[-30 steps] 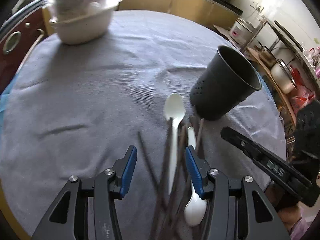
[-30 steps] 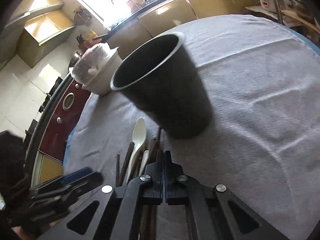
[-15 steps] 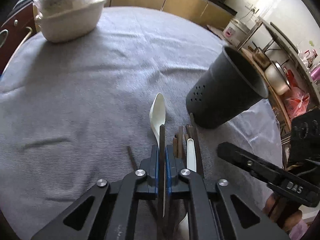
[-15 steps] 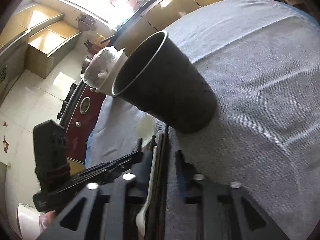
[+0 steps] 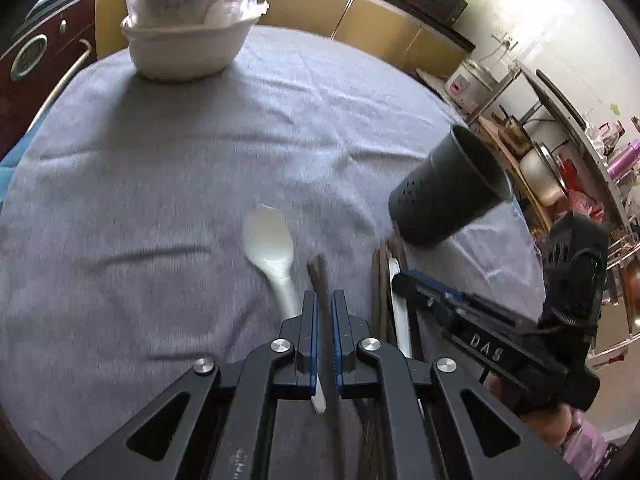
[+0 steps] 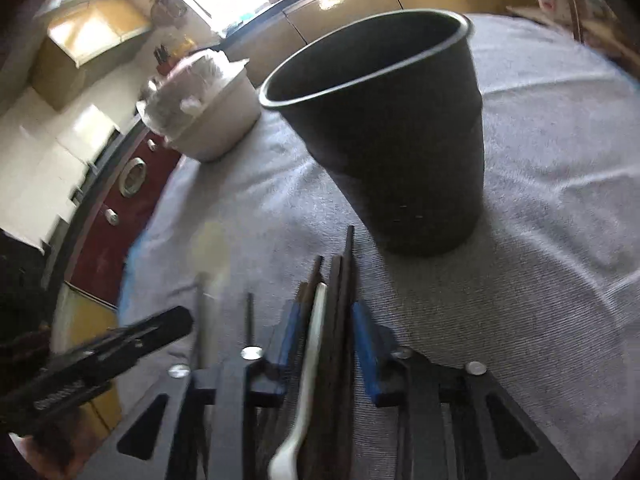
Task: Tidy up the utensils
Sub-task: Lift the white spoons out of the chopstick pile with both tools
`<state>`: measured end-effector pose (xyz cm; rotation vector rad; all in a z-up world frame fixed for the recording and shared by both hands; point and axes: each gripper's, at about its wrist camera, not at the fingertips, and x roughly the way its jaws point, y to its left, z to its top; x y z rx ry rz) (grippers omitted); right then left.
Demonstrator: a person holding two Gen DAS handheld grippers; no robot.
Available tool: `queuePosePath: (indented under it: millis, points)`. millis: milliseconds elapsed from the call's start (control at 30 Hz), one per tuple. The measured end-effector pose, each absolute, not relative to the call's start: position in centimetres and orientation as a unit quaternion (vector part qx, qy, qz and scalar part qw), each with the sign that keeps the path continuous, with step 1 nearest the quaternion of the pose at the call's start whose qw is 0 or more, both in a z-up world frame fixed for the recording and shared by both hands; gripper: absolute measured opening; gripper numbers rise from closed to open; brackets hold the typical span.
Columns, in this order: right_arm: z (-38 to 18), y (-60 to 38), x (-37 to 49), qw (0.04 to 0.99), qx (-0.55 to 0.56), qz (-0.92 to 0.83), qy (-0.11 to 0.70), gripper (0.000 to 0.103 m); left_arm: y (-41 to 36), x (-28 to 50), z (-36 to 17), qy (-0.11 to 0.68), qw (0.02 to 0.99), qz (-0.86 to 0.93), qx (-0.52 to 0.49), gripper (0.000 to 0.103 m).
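On the left of the grey-clothed table (image 5: 160, 168), a white covered bowl (image 5: 184, 40) is seen at the far edge. Nearer the middle, a white spoon (image 5: 270, 240) lies on the cloth with its bowl pointing away and its handle running back under the left gripper (image 5: 325, 304). The fingers (image 5: 310, 320) of this gripper are closed almost fully on a single dark chopstick (image 5: 318, 276), which is clamped between the blue pads and sticks out a short way beyond the tips. The spoon handle passes just to the left of those fingers and is not held by them.

To the right, a bundle of dark chopsticks (image 6: 342, 280) and a second white spoon handle (image 6: 314, 340) lie side by side on the cloth, pointing toward a black perforated cup (image 5: 448, 196) that stands on the table just beyond their far ends. In the right wrist view, this bundle is seen lying between the fingers (image 6: 366, 336) of the right gripper (image 6: 324, 320). These fingers are closing around the bundle; a narrow gap is still visible between the right pad and the sticks, and whether the left pad touches them cannot be told through the blur.
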<state>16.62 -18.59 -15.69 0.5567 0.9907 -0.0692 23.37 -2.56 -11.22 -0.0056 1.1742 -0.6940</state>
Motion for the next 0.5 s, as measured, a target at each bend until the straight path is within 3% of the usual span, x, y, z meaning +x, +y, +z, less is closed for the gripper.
queuePosePath:
  millis: [333, 500]
  points:
    - [-15.1, -21.3, 12.6, 0.838, 0.265, -0.051, 0.475, 0.014, -0.5, 21.9, -12.2, 0.558, 0.781, -0.281, 0.013, 0.007]
    - [-14.1, -23.0, 10.5, 0.826, 0.311, -0.038, 0.469, 0.019, -0.1, 23.3, -12.4, 0.567, 0.784, -0.251, -0.003, 0.01]
